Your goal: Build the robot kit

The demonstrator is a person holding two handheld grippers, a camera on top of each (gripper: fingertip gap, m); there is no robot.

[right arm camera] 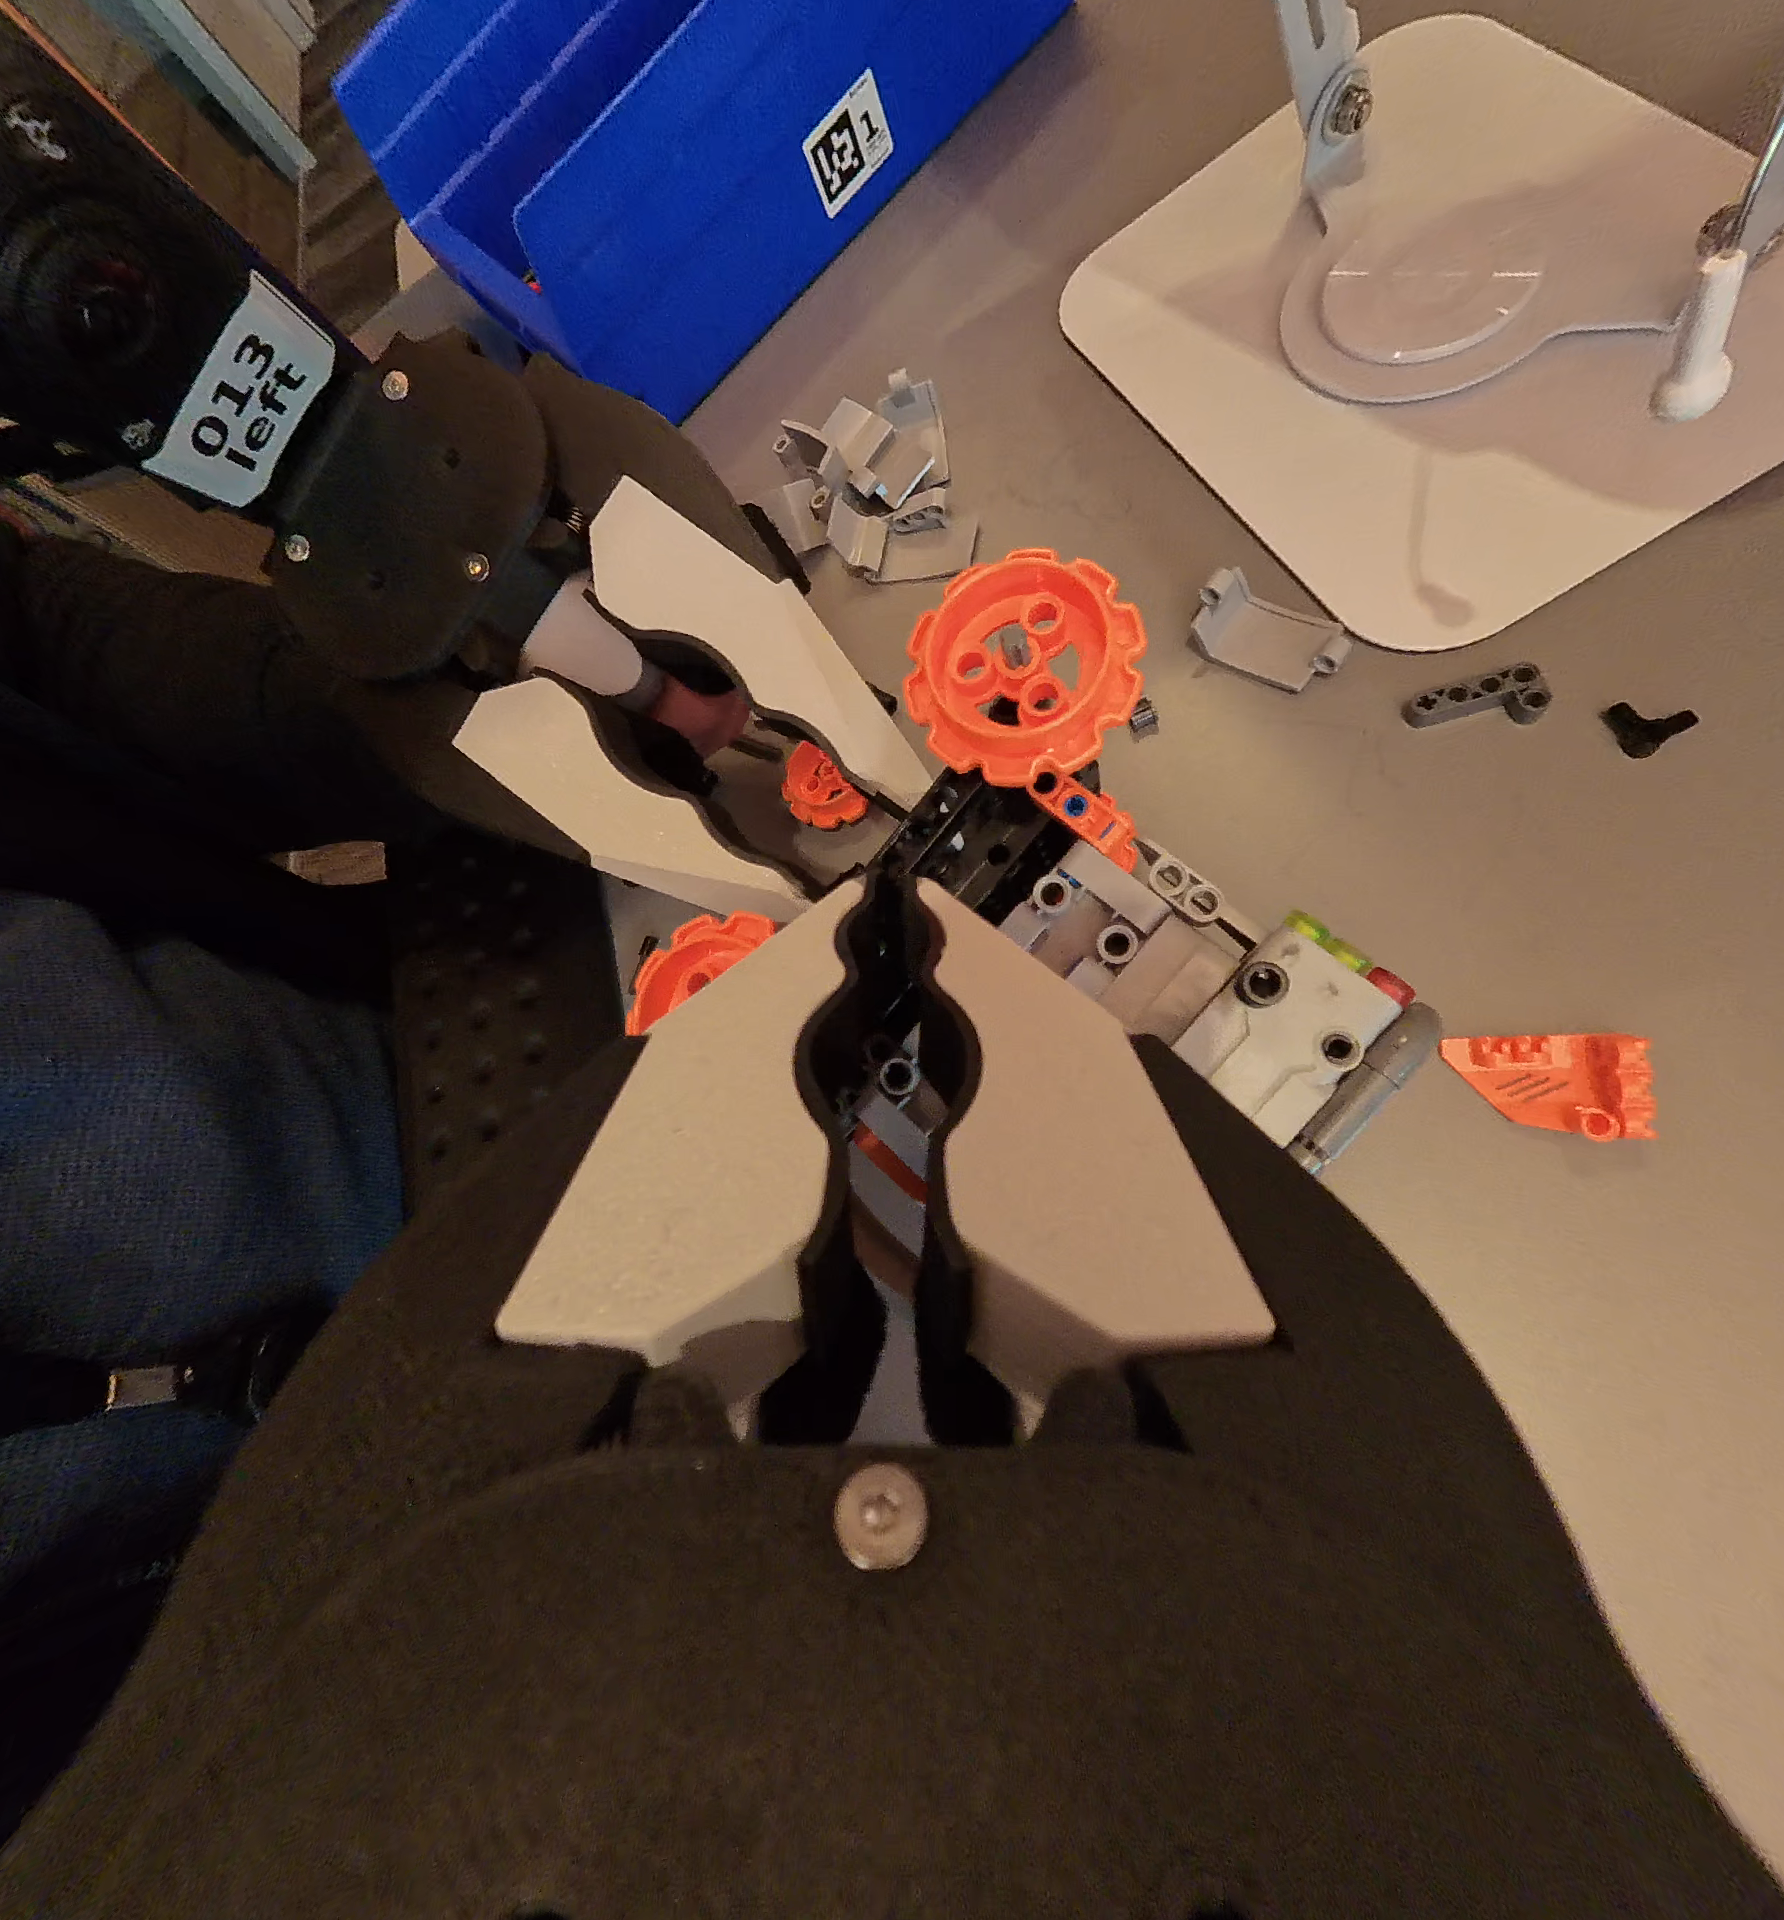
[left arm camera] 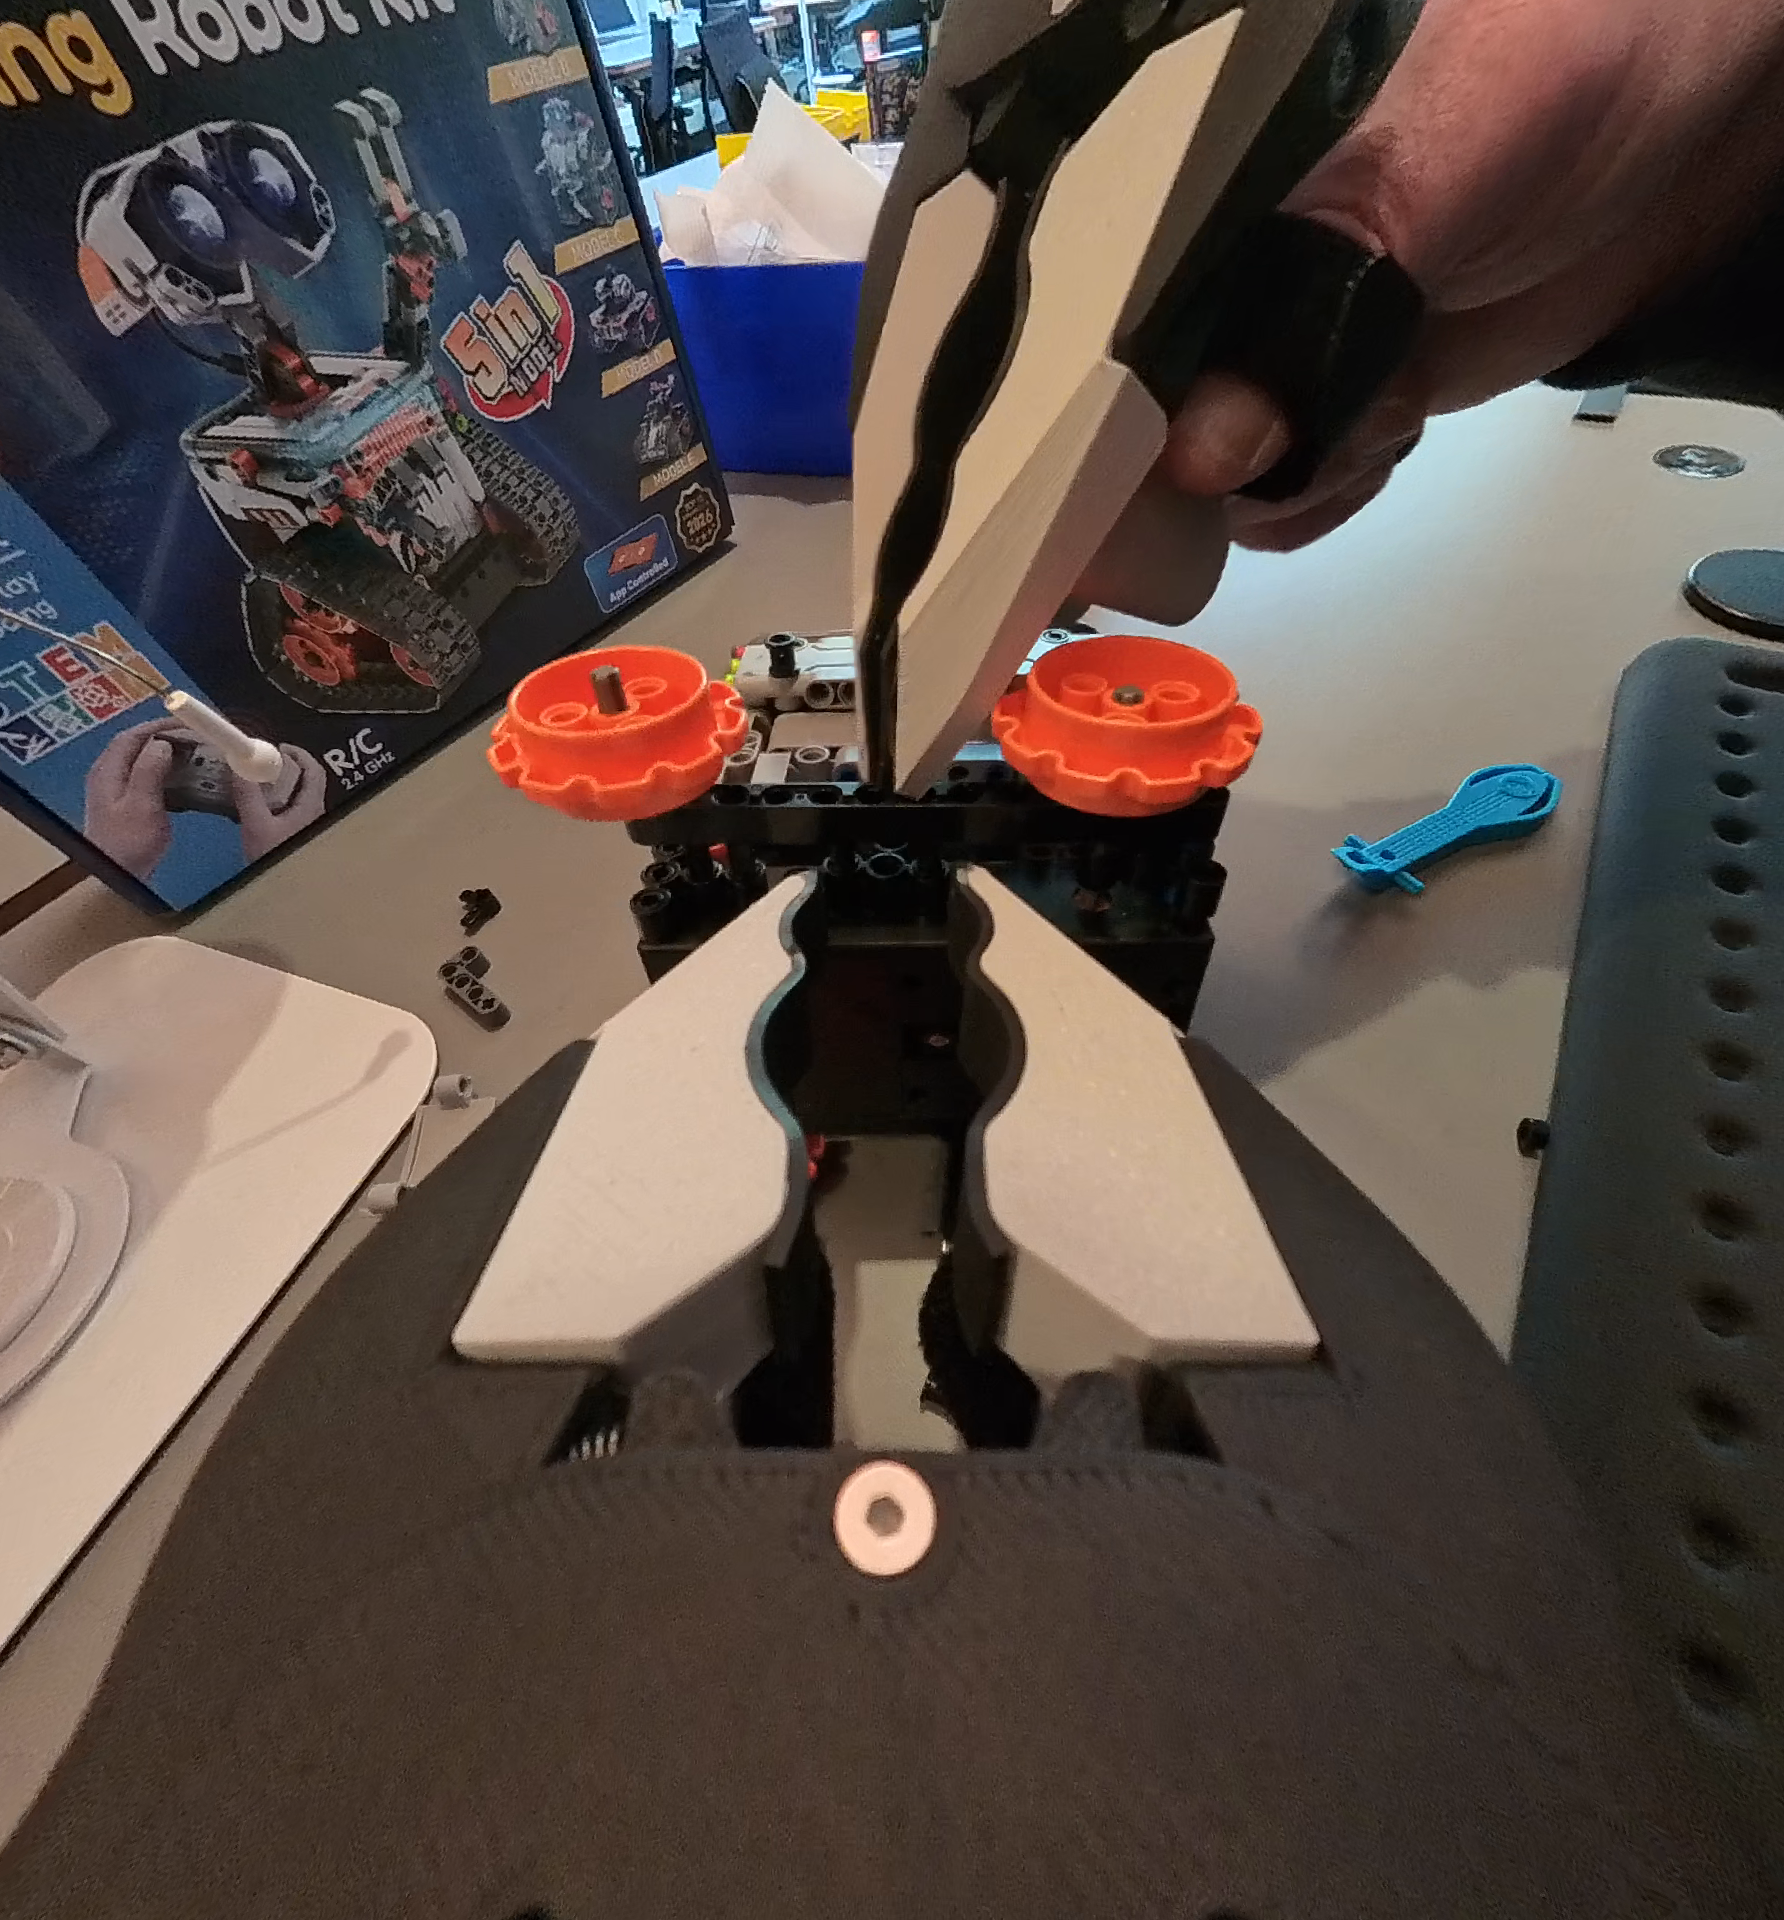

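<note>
A brick model with a black frame [left arm camera: 929, 821] and two orange toothed wheels [left arm camera: 613, 727] [left arm camera: 1127, 727] stands on the grey table. My left gripper [left arm camera: 883, 883] is shut on the model's black body just below the cross beam. My right gripper [left arm camera: 883, 774], held by a hand [left arm camera: 1439, 260], comes down from above with its tips pinched on the black cross beam between the wheels. In the right wrist view, my right gripper [right arm camera: 886, 891] pinches the black frame below one orange wheel [right arm camera: 1023, 665]. The left gripper [right arm camera: 872, 836] grips from the upper left. A grey-white block [right arm camera: 1283, 1018] is part of the model.
A blue kit box [left arm camera: 296, 416] and a blue bin [left arm camera: 763, 353] stand behind. A white stand base [right arm camera: 1439, 364] lies close by. Loose parts lie around: grey panels [right arm camera: 867, 488], an orange piece [right arm camera: 1553, 1086], a grey beam [right arm camera: 1480, 694], a blue tool [left arm camera: 1449, 826]. A black perforated pad [left arm camera: 1719, 1039] is at the right. Both grippers' tips are close together, under 4 cm apart.
</note>
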